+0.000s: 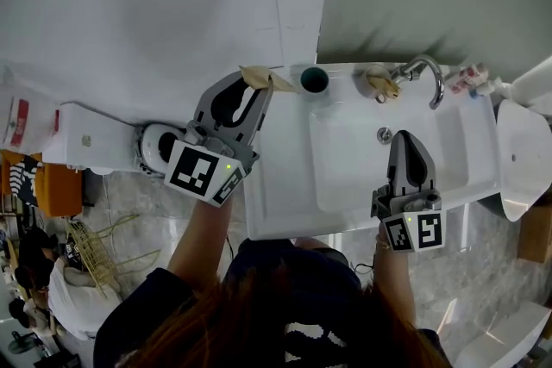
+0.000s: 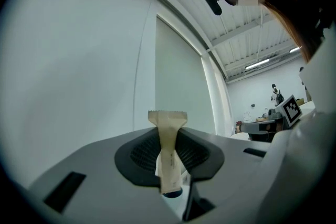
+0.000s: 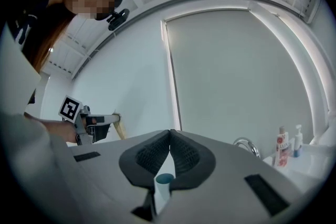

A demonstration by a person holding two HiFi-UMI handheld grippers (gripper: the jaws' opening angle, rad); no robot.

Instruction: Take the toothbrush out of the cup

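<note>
The toothbrush (image 1: pixel 269 80), sealed in a tan paper sleeve with a serrated end, is out of the cup (image 1: pixel 314 80) and held across the jaws of the left gripper (image 1: pixel 256 84). In the head view it lies sideways just left of the cup, its near end reaching toward the cup's rim, and the teal-lined mouth of the cup shows nothing inside.

In the left gripper view the sleeve (image 2: pixel 167 119) stands upright between the ribbed pads, which press on it from both sides. The jaws of the left gripper (image 2: pixel 169 136) are only as far apart as the sleeve is thick, and its flared top sticks out past their tips.

The cup stands on the back ledge of the white sink (image 1: pixel 285 185), by the wall. The right gripper (image 1: pixel 406 135) hovers over the basin, well apart from the cup. Its jaws meet tip to tip with nothing in them (image 3: pixel 169 132), and the cup (image 3: pixel 164 179) shows through the gap below.

A chrome faucet (image 1: pixel 424 71) curves over the basin, with a second tan packet (image 1: pixel 379 84) lying on the ledge beside it. Two bottles (image 1: pixel 467 80) stand on the ledge further to the right.
</note>
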